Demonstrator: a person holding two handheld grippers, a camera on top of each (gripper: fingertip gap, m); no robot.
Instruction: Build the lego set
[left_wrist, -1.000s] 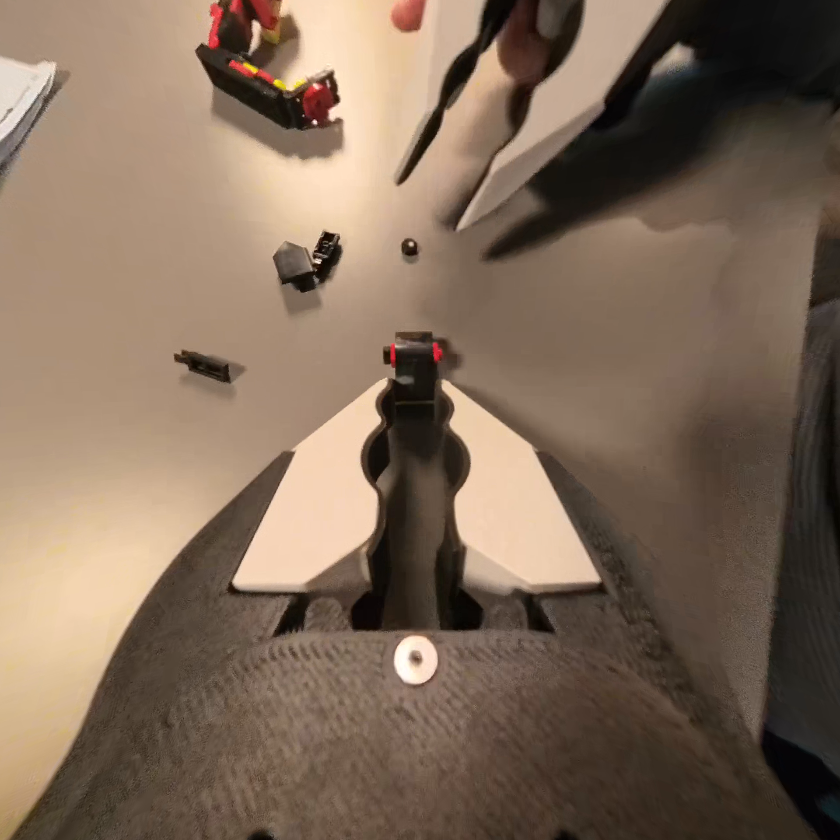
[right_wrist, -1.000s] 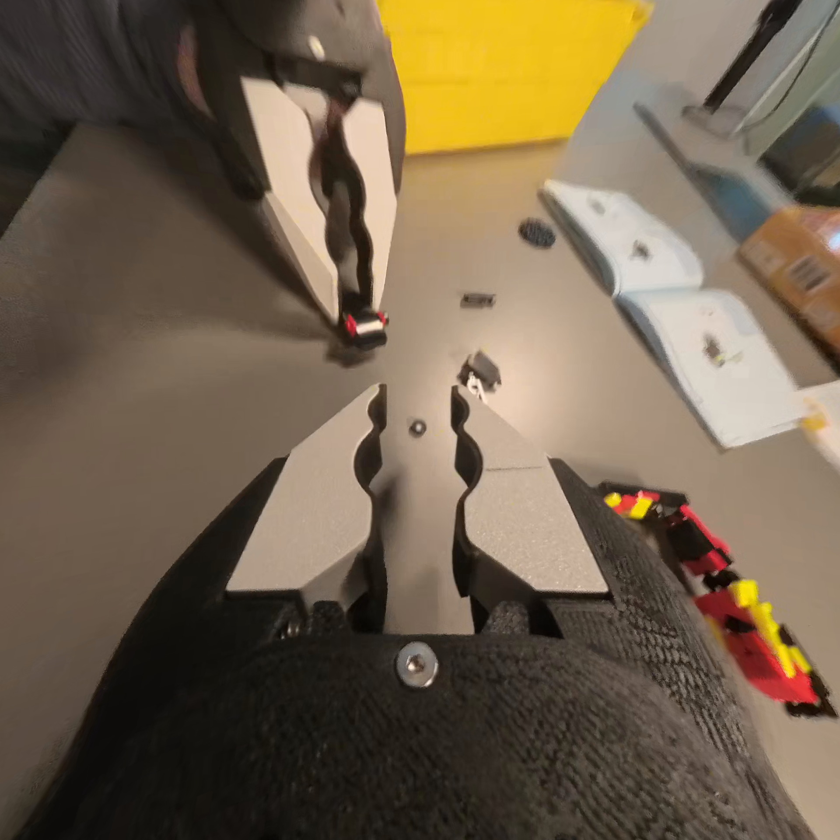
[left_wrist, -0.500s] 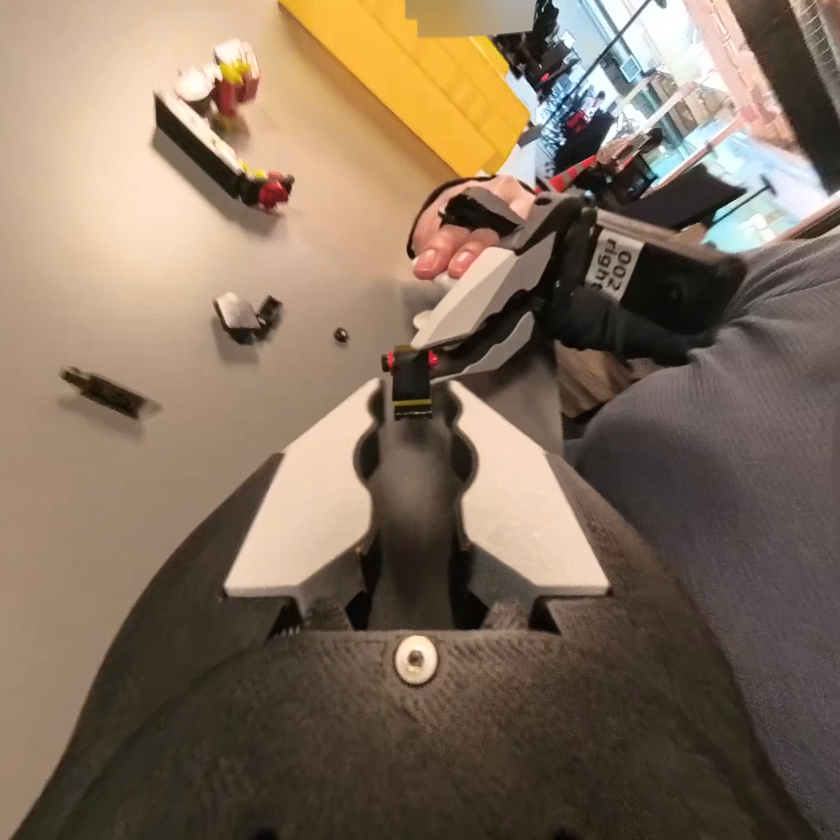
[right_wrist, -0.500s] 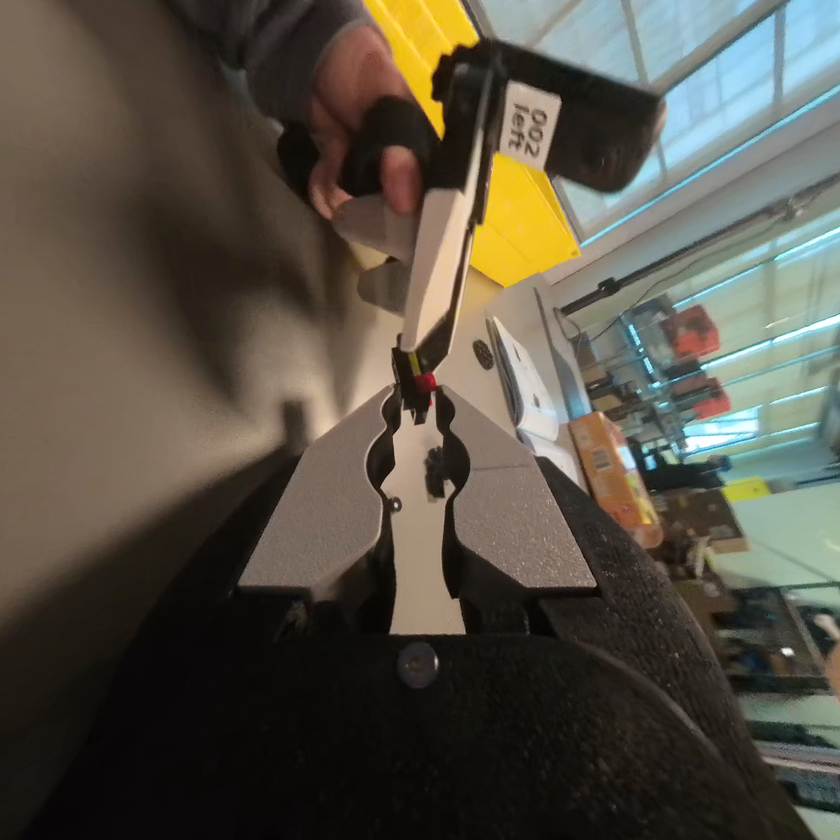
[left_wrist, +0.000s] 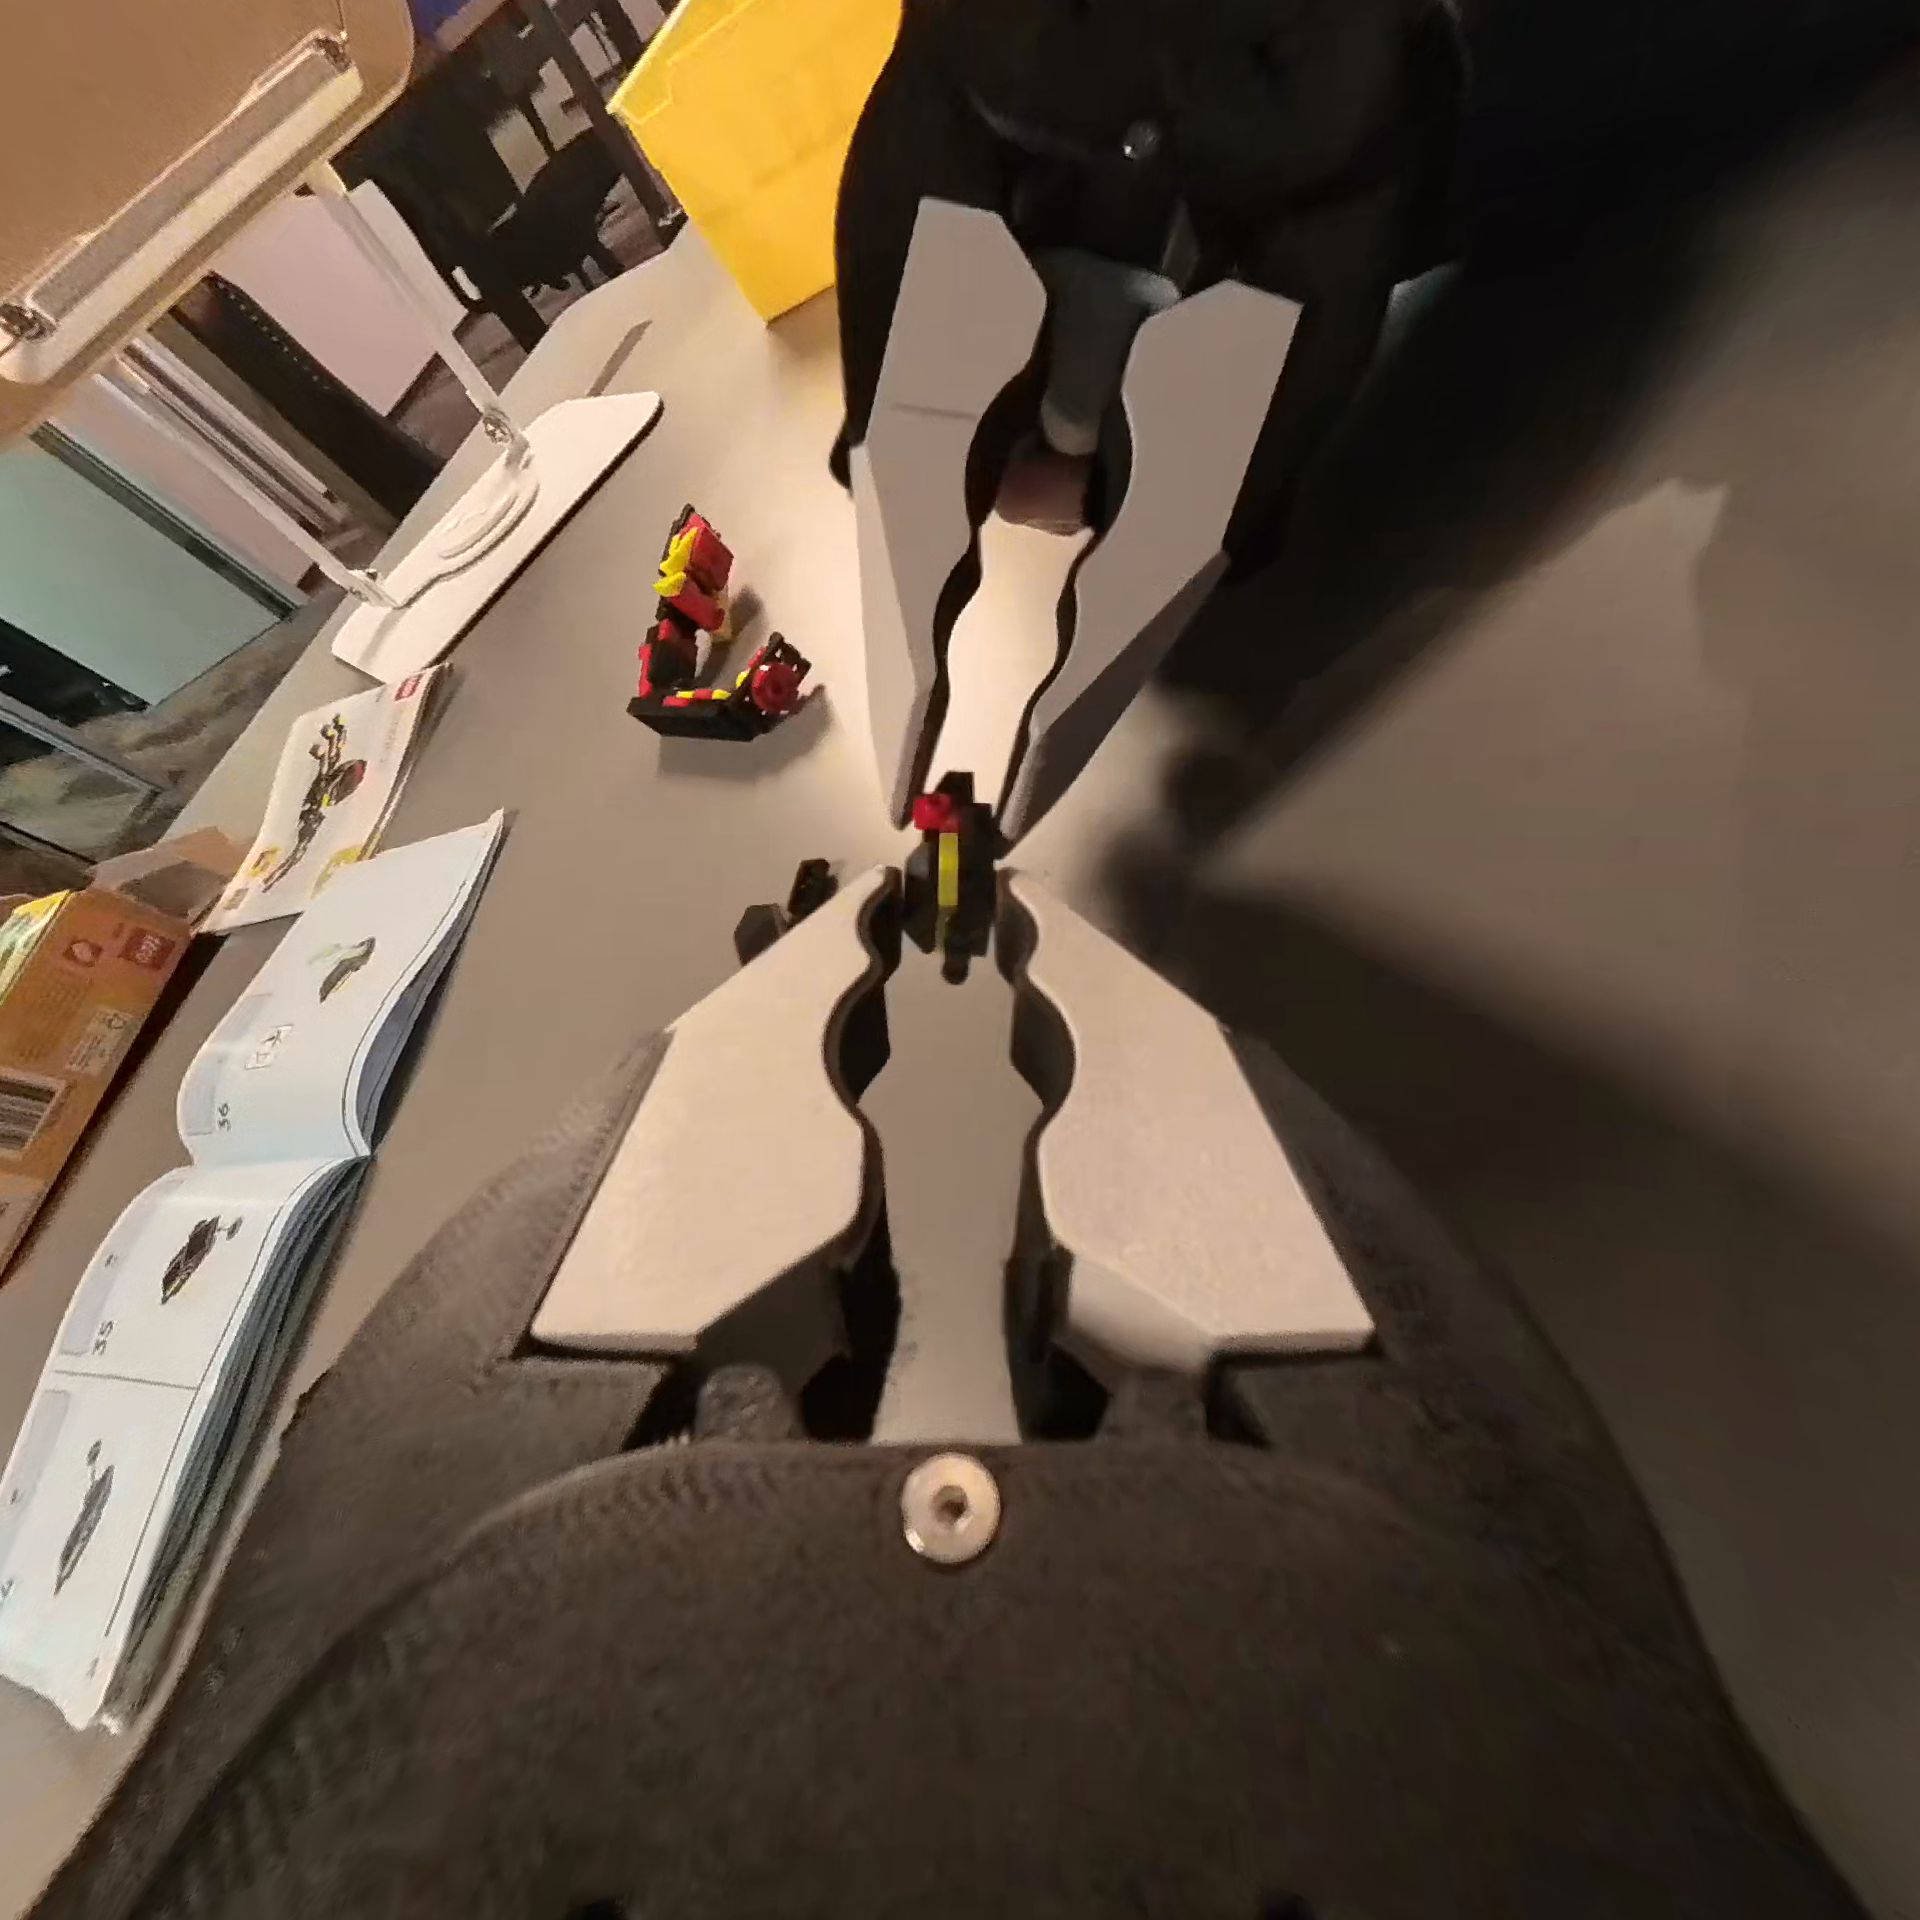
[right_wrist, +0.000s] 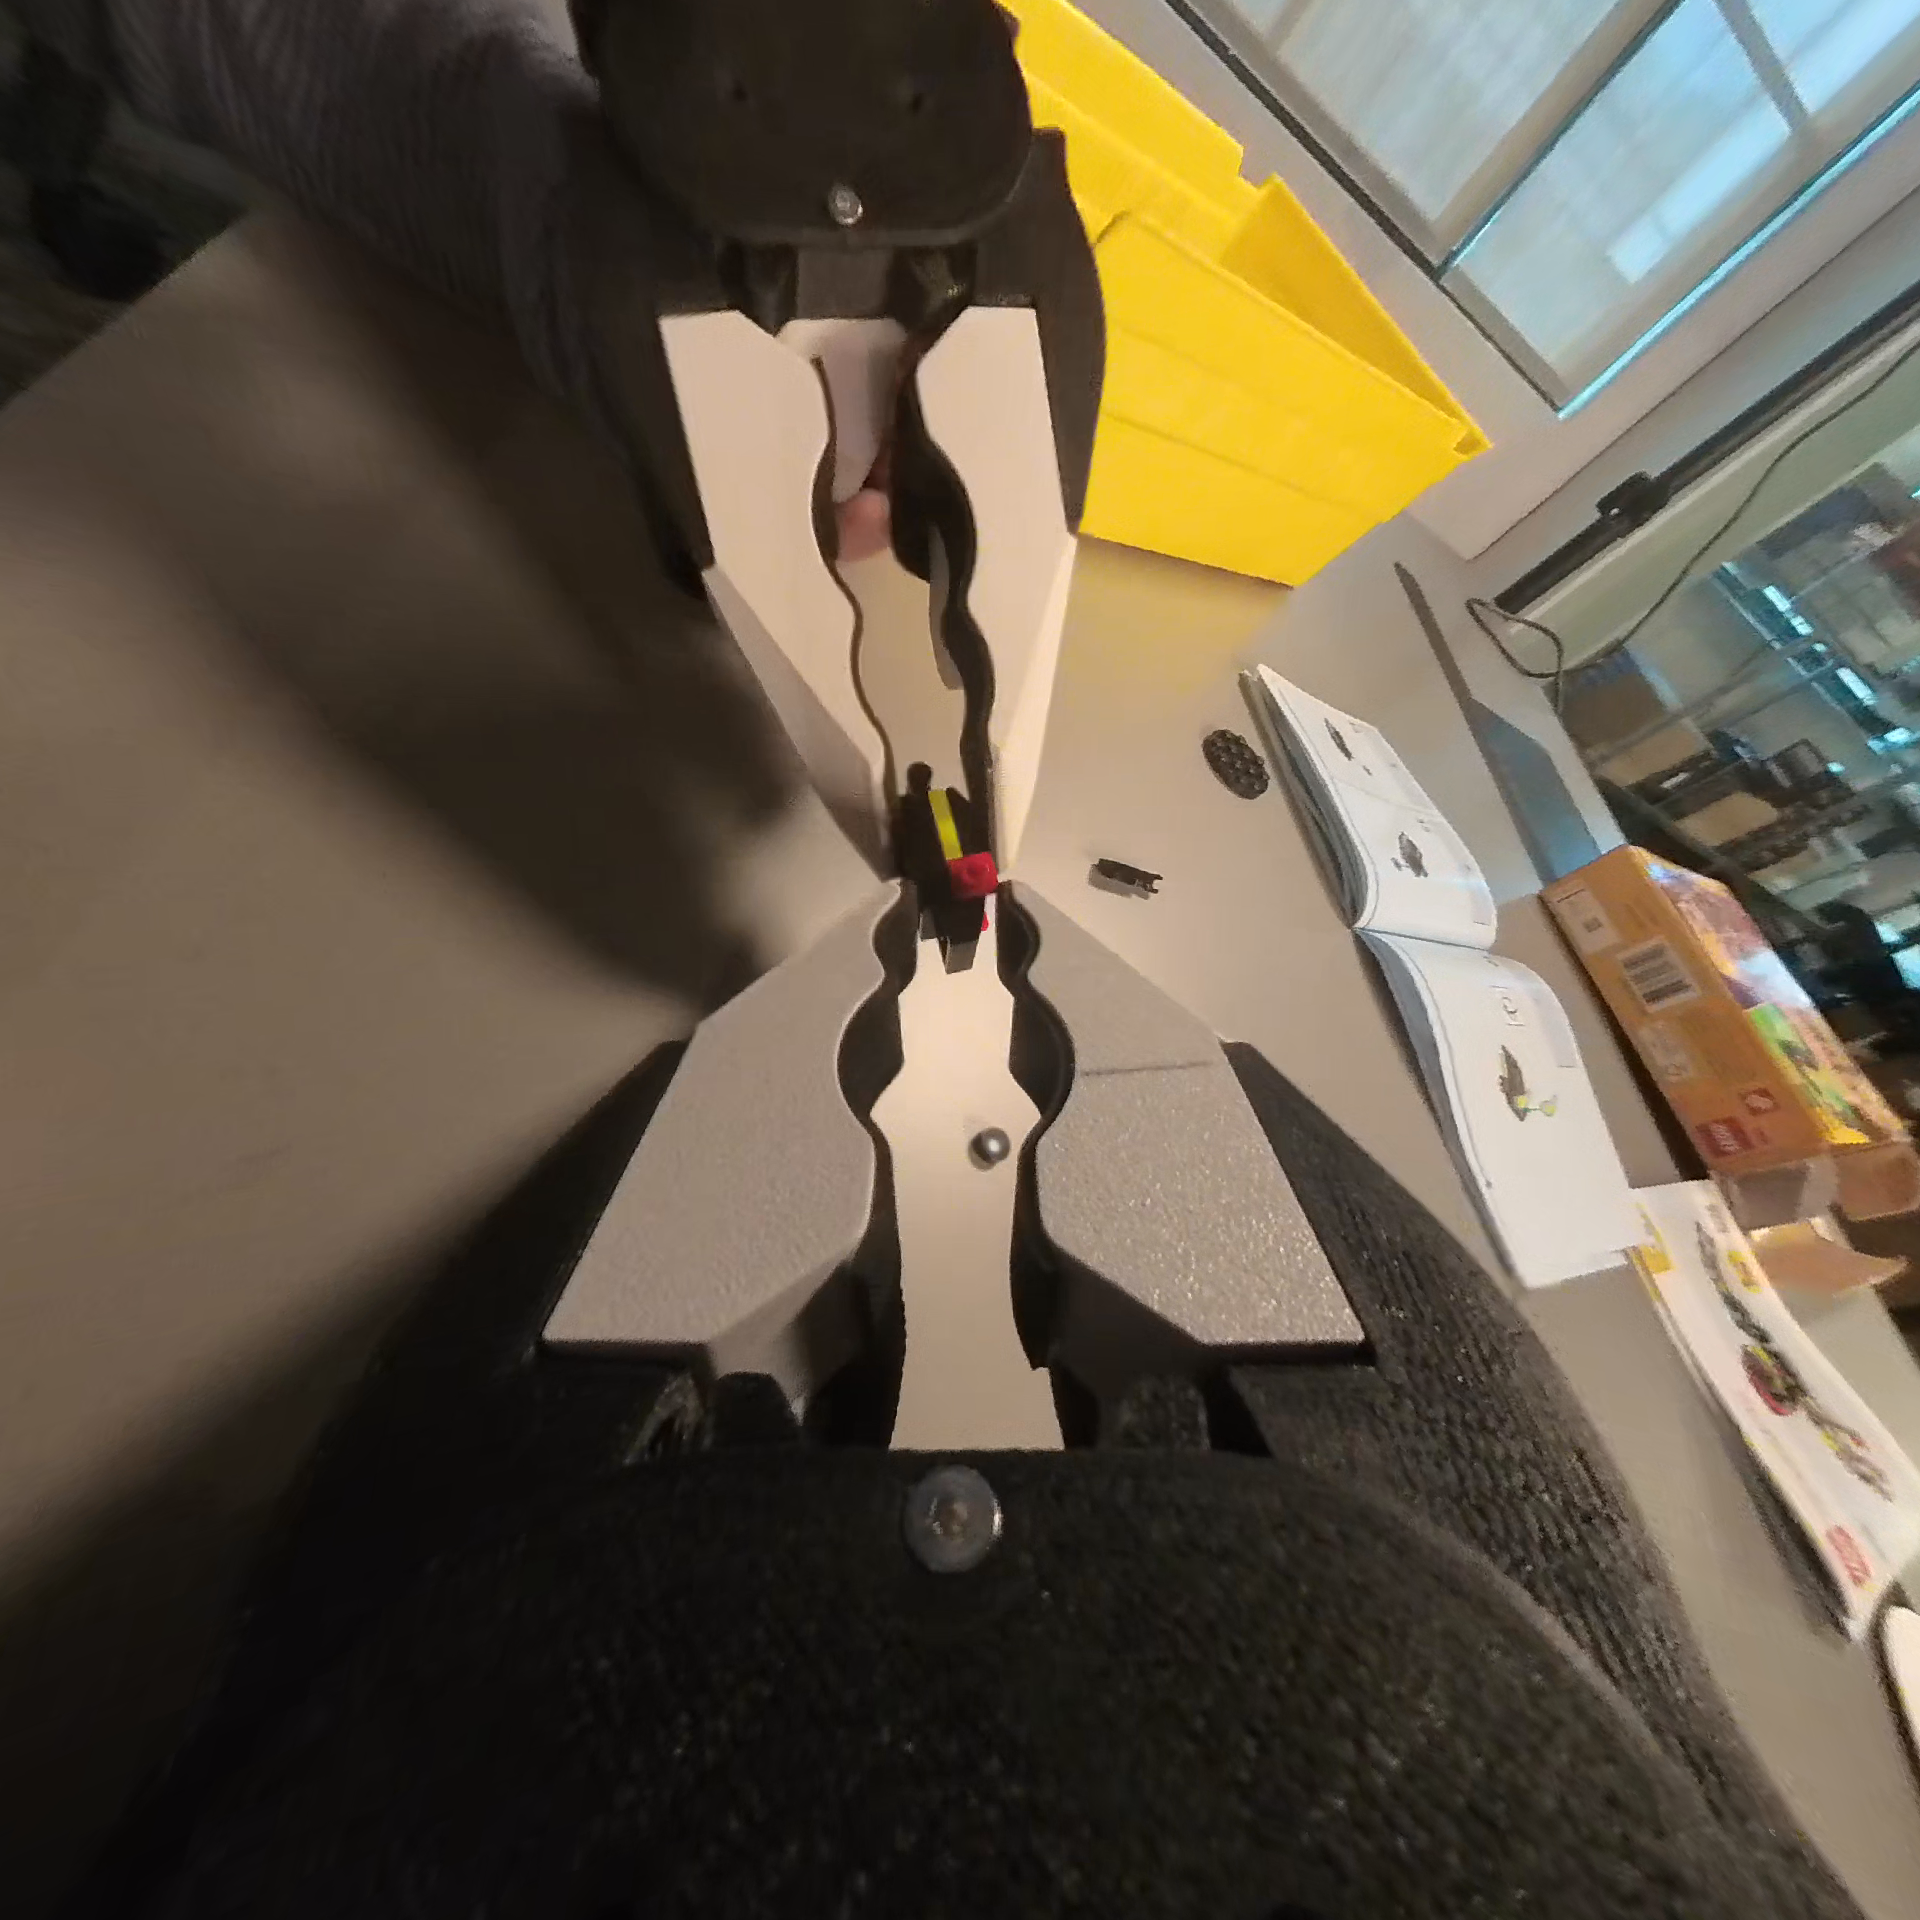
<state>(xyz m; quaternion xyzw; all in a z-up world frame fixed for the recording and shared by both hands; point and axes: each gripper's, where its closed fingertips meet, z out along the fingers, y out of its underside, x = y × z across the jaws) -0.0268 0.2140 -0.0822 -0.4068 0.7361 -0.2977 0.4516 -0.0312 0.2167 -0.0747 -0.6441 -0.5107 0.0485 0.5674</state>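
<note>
Left gripper (left_wrist: 940, 904) pinching small black-yellow-red sub-assembly (left_wrist: 943, 883) above table (left_wrist: 1558, 727). Right gripper (right_wrist: 951, 914) tip-to-tip, spread around its end. Partial model (left_wrist: 717, 665) far left; loose pieces (right_wrist: 1127, 878) remain. Build unfinished.

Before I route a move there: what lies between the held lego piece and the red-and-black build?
In the left wrist view, only bare table separates the small lego piece from the red-and-black build.

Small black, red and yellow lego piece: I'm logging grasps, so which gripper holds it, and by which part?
The left gripper pinches the small lego piece by its black lower body. The right gripper tips meet its red-studded end; whether they grip is unclear.
</note>
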